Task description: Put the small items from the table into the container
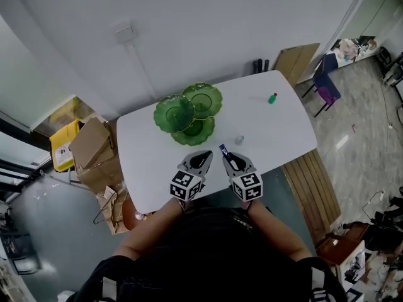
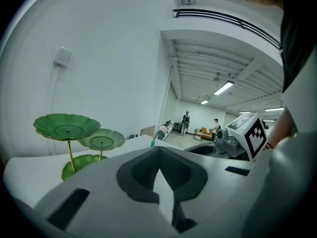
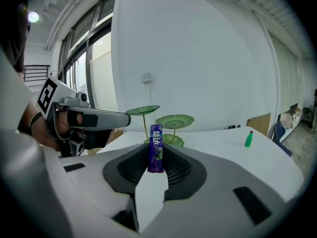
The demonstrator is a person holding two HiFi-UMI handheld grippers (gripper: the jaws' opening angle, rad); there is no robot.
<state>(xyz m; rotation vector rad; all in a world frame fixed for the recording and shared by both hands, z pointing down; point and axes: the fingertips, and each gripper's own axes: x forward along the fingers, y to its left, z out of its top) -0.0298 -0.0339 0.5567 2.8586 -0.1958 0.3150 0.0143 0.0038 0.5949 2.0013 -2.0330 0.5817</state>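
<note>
R tongs (image 1: 227, 156) clamped on a purple gum pack (image 3: 156, 152): pack stands upright btwn the pads, top end sticking out past the tips, print facing the right gripper view cam. L tongs (image 2: 158, 150) closed, tips meet at a point, nothing btwn them. Both sit side by side over the near edge of the white worktop (image 1: 277, 128), close but not touching; L's marker cube shows in the right gripper view and vice versa. Container = green 3-tier lotus-leaf dish stand (image 1: 174, 113), straight ahead of the L tongs and ahead-left of the R tongs, well clear of both. Its leaves look bare from the head view; lowest leaf is the one nearest the tongs. Small clear/grey item (image 1: 239, 140) on the worktop just ahead-right of the R tongs, can't tell what it is, too small. Small green bottle (image 1: 272, 98) upright, far ahead and to the right of the R tongs, near the worktop's far-right corner, well apart from the stand. Cardboard boxes (image 1: 94, 146) on the floor out to the left of the L tongs, beside the worktop's left end.
</note>
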